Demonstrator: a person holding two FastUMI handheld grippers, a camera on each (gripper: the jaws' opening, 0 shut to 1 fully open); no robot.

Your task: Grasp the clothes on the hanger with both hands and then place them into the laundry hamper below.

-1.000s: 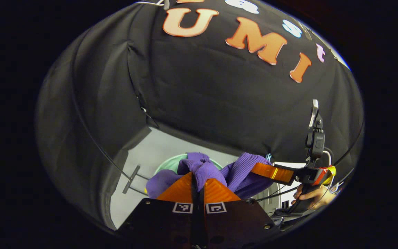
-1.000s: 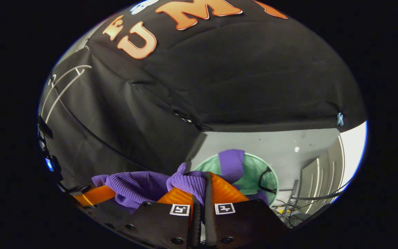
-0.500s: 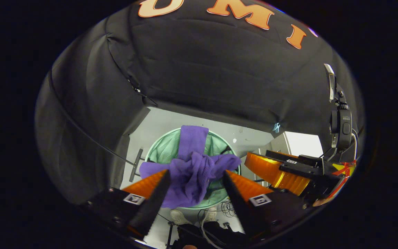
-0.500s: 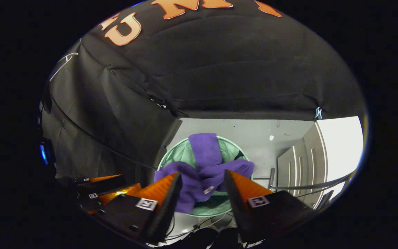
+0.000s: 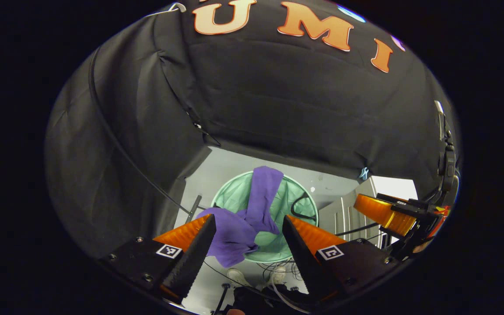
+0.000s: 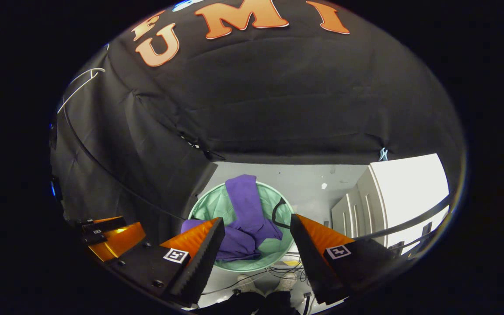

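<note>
The pale green laundry hamper (image 5: 309, 210) is standing on the light floor (image 5: 225, 168) below both grippers, its round mouth facing up. The purple clothes (image 5: 252, 218) are lying inside it: one long strip is draping over the far rim, and a bunched part is hanging over the near rim on the left gripper view's left side. The left gripper (image 5: 247, 240) is hovering above the hamper with its jaws wide apart, holding nothing. The right gripper (image 6: 256, 243) is likewise hanging over the hamper (image 6: 210, 203), jaws spread and empty, the clothes (image 6: 245, 218) showing between its fingers.
</note>
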